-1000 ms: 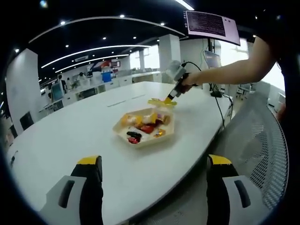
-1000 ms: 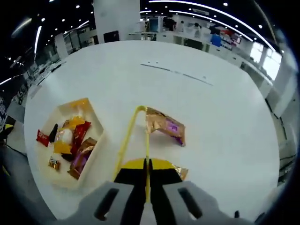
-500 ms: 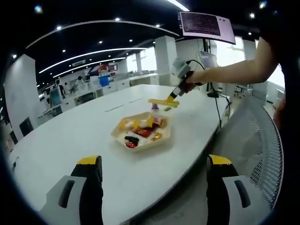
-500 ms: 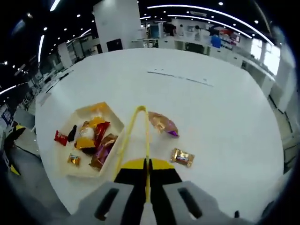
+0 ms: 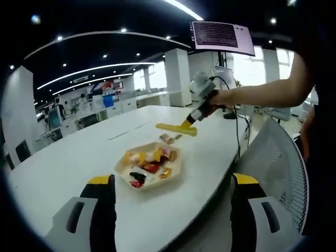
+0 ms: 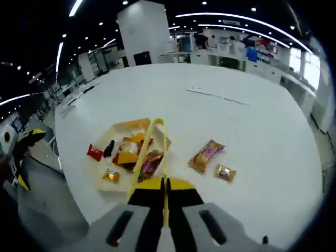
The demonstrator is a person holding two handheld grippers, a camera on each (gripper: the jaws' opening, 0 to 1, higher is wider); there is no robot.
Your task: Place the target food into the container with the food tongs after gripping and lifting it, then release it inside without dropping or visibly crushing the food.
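I'm seeing the right gripper (image 6: 165,195) clamping the yellow tongs (image 6: 151,152) at their handle end, jaws pressed together on them; in the left gripper view the same right gripper (image 5: 193,114) is hanging above the table (image 5: 63,168) with the tongs (image 5: 176,128) sticking out over the far side of the tray (image 5: 148,167). The tong arms are standing apart with nothing between them that I can make out. The tray (image 6: 131,149) is sitting on the white table (image 6: 252,136), holding a pile of wrapped snacks (image 6: 134,152); individual wrappers are too small for me to be telling apart. A gold-and-purple packet (image 6: 206,155) and a small gold candy (image 6: 225,172) are lying on the table just beside each other, outside the tray, near its side. The left gripper (image 5: 170,205) is sitting wide open, holding nothing, low at the near table edge. A mesh chair back (image 5: 273,168) is getting cut off at the right.
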